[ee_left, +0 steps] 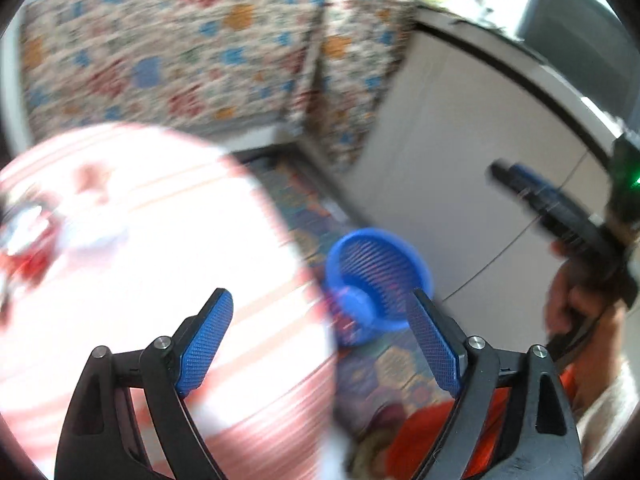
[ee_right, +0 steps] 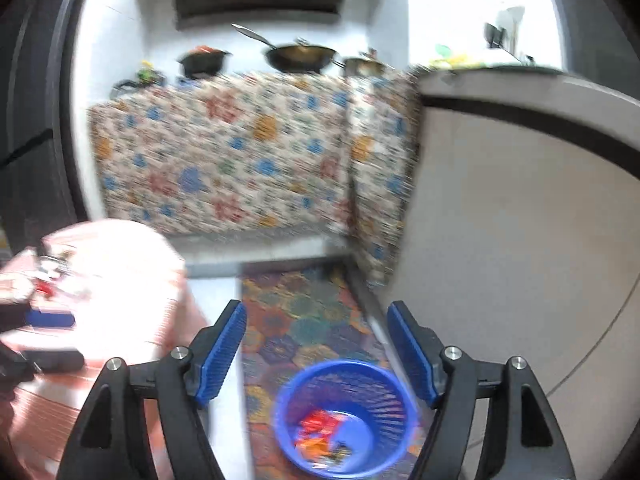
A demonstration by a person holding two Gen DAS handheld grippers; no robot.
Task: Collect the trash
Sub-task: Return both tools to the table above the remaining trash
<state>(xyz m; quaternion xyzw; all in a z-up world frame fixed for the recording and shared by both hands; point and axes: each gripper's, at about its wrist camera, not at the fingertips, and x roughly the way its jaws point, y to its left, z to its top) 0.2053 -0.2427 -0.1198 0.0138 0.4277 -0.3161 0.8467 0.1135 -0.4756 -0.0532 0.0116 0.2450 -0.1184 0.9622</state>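
Both views motion-blurred.

Left tool: jaws wide apart, nothing between the pads, pitched down toward the floor. Its blue pads frame the edge of the round surface at 9 o'clock and the blue basket just past the right pad, at about 1 o'clock from the tool's centre.

Right tool: jaws also apart and empty, tilted down at a shallower angle. The basket sits on the patterned floor mat at 6 o'clock in the right wrist view, directly below the gap between the pads. Trash is inside it: red and orange wrappers on the bottom; anything finer is lost to blur.

From the left wrist view, the right tool shows at 3 o'clock, gripped by a hand wrapped around its handle, fingers angled up toward 11 o'clock.

More litter lies on the pink-striped surface at 9 o'clock in the right wrist view; exact items cannot be told.

Floral curtain covers the counter front at 12 o'clock, pans on top. White appliance at 3 o'clock.
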